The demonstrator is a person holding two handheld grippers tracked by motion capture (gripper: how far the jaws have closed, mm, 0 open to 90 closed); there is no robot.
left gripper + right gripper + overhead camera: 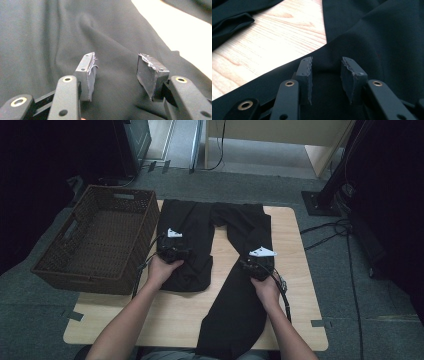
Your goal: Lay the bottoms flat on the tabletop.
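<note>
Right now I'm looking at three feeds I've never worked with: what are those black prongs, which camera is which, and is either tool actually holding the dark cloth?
A person sits at a light wooden table with a hand-held two-jaw tool in each hand. The high view looks down from above the person: left gripper, right gripper. The other two feeds come from cameras riding on those tools, so the black prongs are each tool's own jaws.

A pair of black trousers lies spread on the table, its left leg folded up short, the right leg hanging over the near edge. A dark brown woven basket sits at the left.

Both tools hover with jaws apart over the cloth; neither grips it.
</note>
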